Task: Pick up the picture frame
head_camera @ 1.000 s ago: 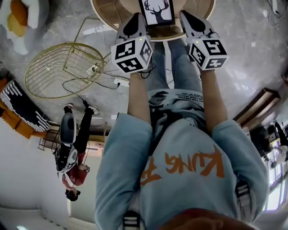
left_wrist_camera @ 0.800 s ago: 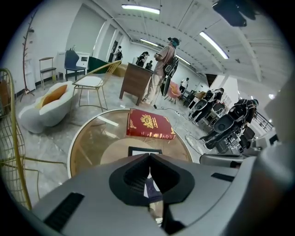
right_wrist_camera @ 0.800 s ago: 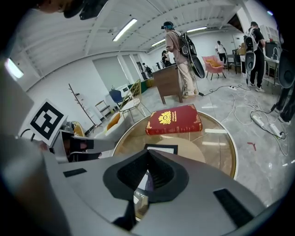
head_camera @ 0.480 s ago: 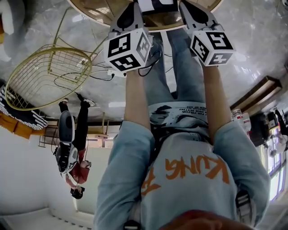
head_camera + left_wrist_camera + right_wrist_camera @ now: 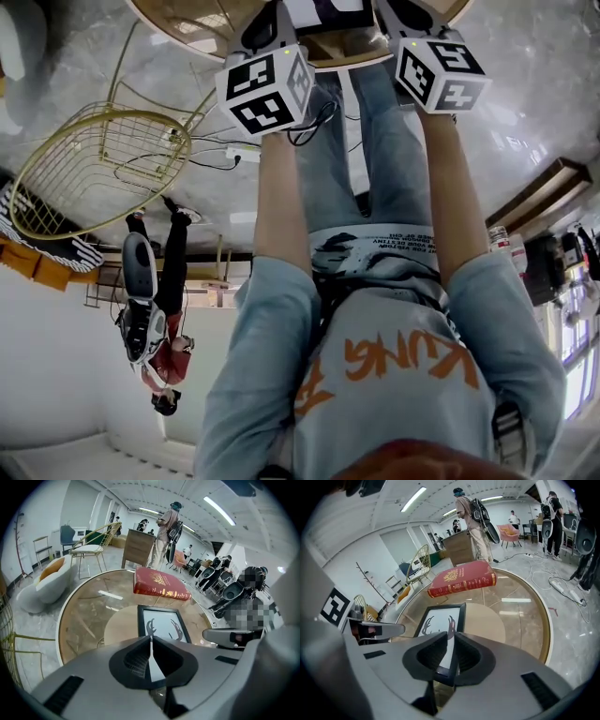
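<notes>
The head camera looks steeply down over the person's [image 5: 375,366] chest and arms, catching just the desk [image 5: 178,19] rim at the top. The left gripper [image 5: 151,649] and right gripper [image 5: 453,652] each carry a camera close behind the jaws, low over that desk, both facing the picture frame [image 5: 161,624] and red book [image 5: 159,584].

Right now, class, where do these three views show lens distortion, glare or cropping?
Left gripper view: fisheye bows the room, light streaks glare on the table. Right gripper view: dark vignetted corners, similar streaks. Head view: picture frame cropped at the top edge.
</notes>
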Motion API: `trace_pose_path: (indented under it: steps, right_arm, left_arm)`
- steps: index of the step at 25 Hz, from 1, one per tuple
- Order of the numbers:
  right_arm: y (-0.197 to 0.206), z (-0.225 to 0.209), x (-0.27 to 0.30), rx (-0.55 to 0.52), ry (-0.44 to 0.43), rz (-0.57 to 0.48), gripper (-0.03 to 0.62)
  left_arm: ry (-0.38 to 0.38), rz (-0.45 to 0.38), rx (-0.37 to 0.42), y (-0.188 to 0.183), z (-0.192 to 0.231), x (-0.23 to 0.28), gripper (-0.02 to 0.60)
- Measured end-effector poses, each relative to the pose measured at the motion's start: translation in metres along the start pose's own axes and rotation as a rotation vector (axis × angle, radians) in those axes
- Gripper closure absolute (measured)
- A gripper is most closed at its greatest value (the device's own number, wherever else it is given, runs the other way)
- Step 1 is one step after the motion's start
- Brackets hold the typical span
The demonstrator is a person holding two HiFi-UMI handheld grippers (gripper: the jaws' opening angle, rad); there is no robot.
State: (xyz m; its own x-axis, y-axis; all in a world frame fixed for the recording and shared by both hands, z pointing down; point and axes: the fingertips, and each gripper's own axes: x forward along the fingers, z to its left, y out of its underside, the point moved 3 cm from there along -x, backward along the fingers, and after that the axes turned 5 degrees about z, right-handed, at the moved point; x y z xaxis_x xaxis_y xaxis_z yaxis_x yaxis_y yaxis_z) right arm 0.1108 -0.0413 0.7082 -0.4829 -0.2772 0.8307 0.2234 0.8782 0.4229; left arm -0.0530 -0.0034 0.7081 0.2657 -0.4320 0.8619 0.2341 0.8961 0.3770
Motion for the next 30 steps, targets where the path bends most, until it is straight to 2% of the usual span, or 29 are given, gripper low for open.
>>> trace_pose_path:
  steps: [2,4,6,11,14,16,25,30]
  right_arm:
    - [0.0,-0.001,0.009,0.009,-0.025,0.019,0.491]
    - [0.002,-0.002,0.015,0.012,-0.033,0.035,0.484]
    - [0.004,-0.004,0.019,0.006,-0.028,0.049,0.48]
    - [0.009,-0.008,0.03,-0.006,-0.026,0.086,0.471]
    - [0.01,-0.013,0.033,-0.001,-0.025,0.109,0.471]
    - [0.012,-0.017,0.036,0.013,-0.03,0.123,0.471]
    - [0.006,-0.016,0.052,0.016,-0.015,0.158,0.499]
    - [0.01,-0.017,0.051,0.065,-0.009,0.168,0.51]
  left_arm:
    - [-0.005,0.015,0.005,-0.001,0.003,0.007,0.535]
    - [0.001,0.044,0.0,0.003,0.004,0.015,0.44]
    - [0.003,0.072,-0.002,0.008,0.005,0.022,0.414]
    - [0.006,0.114,-0.016,0.021,0.006,0.031,0.411]
    - [0.019,0.122,-0.068,0.022,0.011,0.036,0.415]
    - [0.021,0.12,-0.098,0.022,0.014,0.039,0.446]
    - [0.015,0.126,-0.075,0.022,0.014,0.047,0.471]
    - [0.011,0.151,-0.081,0.023,0.014,0.044,0.487]
